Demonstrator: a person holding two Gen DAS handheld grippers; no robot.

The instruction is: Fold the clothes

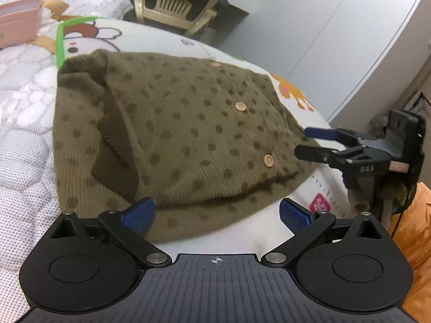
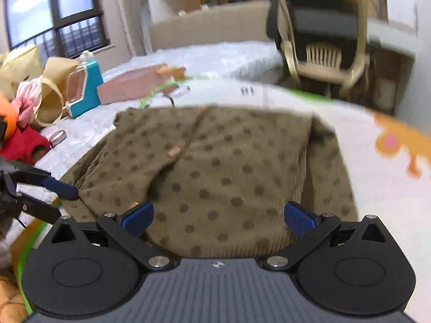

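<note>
Left tongs (image 1: 216, 214) released, jaws spread at the cardigan's (image 1: 172, 123) near hem; right tongs (image 2: 218, 216) likewise released over its edge. Cardigan lies on the bed (image 1: 272, 228), sleeves turned in, buttoned front up. Judged mid-fold; next likely needs both tongs gripping the hem

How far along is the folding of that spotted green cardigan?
Partly done: the olive cardigan lies on the cartoon mat with one sleeve already folded across its front. Nothing is in hand; the left gripper and right gripper are open at its hem. Folding it smaller remains.
</note>
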